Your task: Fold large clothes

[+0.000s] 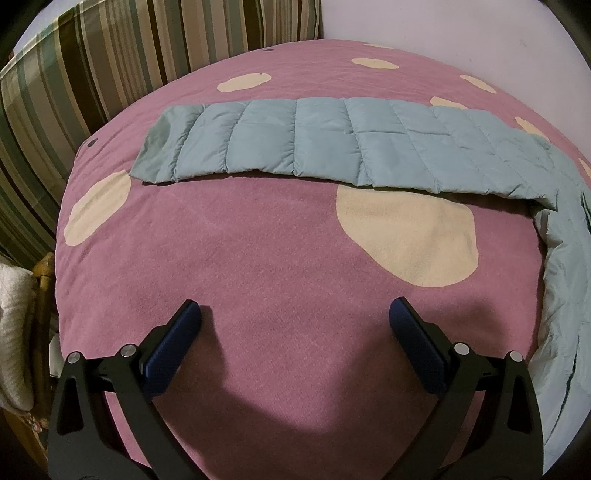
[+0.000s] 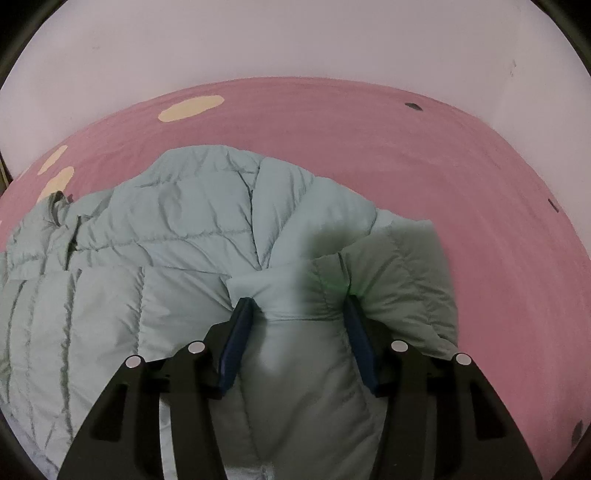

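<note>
A pale blue quilted puffer jacket (image 2: 166, 221) lies on a pink blanket with cream spots (image 2: 443, 166). In the right wrist view my right gripper (image 2: 297, 301) points down into the jacket, its blue pads pinching a thick puffy fold that bulges between them. In the left wrist view one long sleeve (image 1: 332, 147) stretches flat across the blanket (image 1: 258, 258), and the jacket's body (image 1: 565, 277) bunches at the right edge. My left gripper (image 1: 295, 306) hovers over bare blanket in front of the sleeve, wide open, with nothing between its fingers.
Green and brown striped fabric (image 1: 74, 74) stands along the bed's far left side. A pale wall (image 1: 443, 22) backs the bed, seen also as the wall (image 2: 258, 37) in the right wrist view. A wicker chair with white cloth (image 1: 14, 314) sits at the left edge.
</note>
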`<state>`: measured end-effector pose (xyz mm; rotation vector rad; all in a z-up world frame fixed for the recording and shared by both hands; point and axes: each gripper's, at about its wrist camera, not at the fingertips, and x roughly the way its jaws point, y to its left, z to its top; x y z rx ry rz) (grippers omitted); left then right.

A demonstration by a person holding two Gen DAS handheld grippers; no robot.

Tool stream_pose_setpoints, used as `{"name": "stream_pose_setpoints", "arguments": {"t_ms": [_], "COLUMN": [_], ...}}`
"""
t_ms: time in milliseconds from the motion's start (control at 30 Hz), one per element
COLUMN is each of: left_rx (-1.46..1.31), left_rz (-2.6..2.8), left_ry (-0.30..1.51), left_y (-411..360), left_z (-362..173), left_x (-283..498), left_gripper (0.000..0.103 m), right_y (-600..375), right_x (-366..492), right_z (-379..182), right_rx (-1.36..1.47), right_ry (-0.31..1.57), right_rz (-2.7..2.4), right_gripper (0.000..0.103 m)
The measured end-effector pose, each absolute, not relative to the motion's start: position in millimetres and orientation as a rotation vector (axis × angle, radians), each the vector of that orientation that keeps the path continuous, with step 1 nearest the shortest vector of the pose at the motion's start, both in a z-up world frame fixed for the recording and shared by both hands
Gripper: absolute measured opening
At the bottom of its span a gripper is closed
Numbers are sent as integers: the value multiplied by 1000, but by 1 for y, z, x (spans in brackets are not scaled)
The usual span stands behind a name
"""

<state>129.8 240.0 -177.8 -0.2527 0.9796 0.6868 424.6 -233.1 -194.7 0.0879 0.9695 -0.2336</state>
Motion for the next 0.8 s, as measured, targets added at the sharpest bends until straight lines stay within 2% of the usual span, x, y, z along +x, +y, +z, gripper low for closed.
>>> {"name": "stream_pose_setpoints", "arguments": {"t_ms": [100,133,167,300,800], "left_rx": [-252,-248,-248,-248,-248], "left_rz": [687,689,689,689,689], "left_ry": [980,981,980,980,980], "left_y": [239,239,239,239,239], "left_z": [-178,-178,-178,-177,-178], "left_x": [130,130,130,130,130], "left_gripper": [101,101,101,101,101], "right_y": [-234,-234,-233,-225,-214], "right_x": [405,396,385,361,351], "right_z": [-173,-167,-161,-156,-203], "right_rx": [125,134,137,127,95], "right_ry": [929,904,879,858,933], "right_rz": [-205,-204,-204,-179,-197], "right_gripper": [60,69,72,72,75]}}
